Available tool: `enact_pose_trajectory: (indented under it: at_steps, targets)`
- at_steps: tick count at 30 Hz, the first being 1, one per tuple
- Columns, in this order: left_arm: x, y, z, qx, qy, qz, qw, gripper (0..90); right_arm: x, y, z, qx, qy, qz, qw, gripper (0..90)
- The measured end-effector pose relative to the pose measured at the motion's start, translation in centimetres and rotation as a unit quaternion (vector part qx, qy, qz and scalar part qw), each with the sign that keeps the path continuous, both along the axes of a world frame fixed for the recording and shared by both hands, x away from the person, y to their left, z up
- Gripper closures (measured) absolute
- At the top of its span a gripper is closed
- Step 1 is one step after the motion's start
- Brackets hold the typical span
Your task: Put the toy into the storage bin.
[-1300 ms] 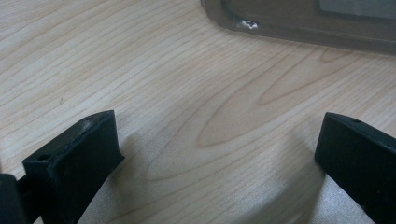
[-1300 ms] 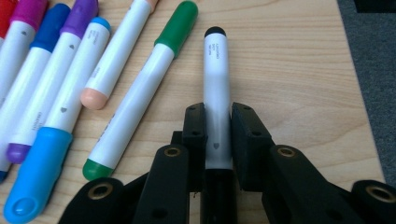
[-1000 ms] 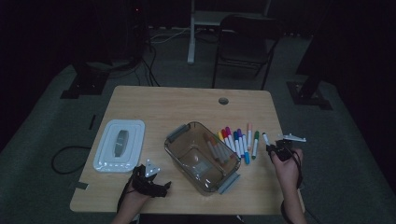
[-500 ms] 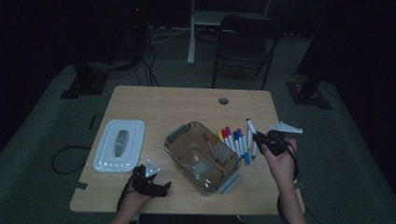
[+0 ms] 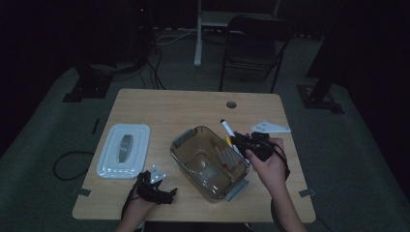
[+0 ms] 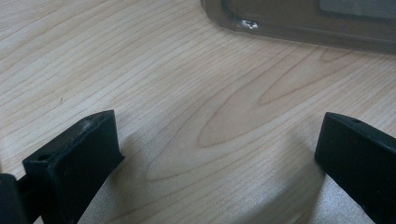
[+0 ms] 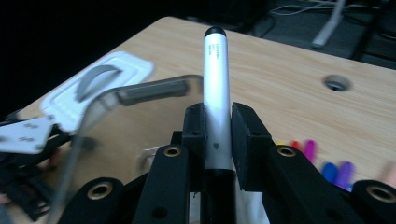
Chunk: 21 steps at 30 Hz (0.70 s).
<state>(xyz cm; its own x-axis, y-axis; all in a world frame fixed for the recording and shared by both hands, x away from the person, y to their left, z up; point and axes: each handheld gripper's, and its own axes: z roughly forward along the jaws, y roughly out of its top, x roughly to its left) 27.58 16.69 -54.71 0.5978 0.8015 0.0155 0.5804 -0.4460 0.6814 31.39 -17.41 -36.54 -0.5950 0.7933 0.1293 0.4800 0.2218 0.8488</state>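
Holding a white marker (image 7: 216,98) with a black cap, your right gripper (image 7: 218,135) has both pads clamped on its barrel, cap end pointing away from you. In the high view that gripper (image 5: 241,141) sits over the 3 o'clock rim of the clear container (image 5: 186,153), marker (image 5: 226,127) angled toward 11 o'clock. Coloured markers (image 7: 327,163) lie on the worktop (image 5: 188,108) beside it. Your left gripper (image 5: 157,186) rests at 7 o'clock, jaws wide, nothing between them. White lid (image 5: 123,151) lies at 9 o'clock.
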Motion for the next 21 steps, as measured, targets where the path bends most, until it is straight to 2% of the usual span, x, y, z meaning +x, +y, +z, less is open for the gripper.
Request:
enact_pose_trajectory:
  at_steps: [6,9,12,16,21]
  targets:
    - [0.0,0.0,0.0,0.000,0.000,0.000,1.0000,0.6,-0.5,3.6,-0.3,-0.006,0.012,0.051,0.9986,76.5]
    - [0.0,0.0,0.0,0.000,-0.001,0.000,1.0000,0.6,-0.5,5.2,-0.9,-0.007,0.028,0.075,0.9968,76.6]
    - [0.0,0.0,0.0,-0.001,-0.001,0.001,1.0000,0.6,-0.4,6.6,-1.6,-0.021,0.045,0.091,0.9946,76.5]
    - [0.0,0.0,0.0,0.000,-0.001,0.005,1.0000,0.6,-0.1,8.0,-2.6,-0.038,0.064,0.107,0.9915,76.6]
    - [0.0,0.0,0.0,0.000,-0.001,0.005,1.0000,0.6,0.9,9.2,-4.4,-0.059,0.104,0.111,0.9867,76.5]
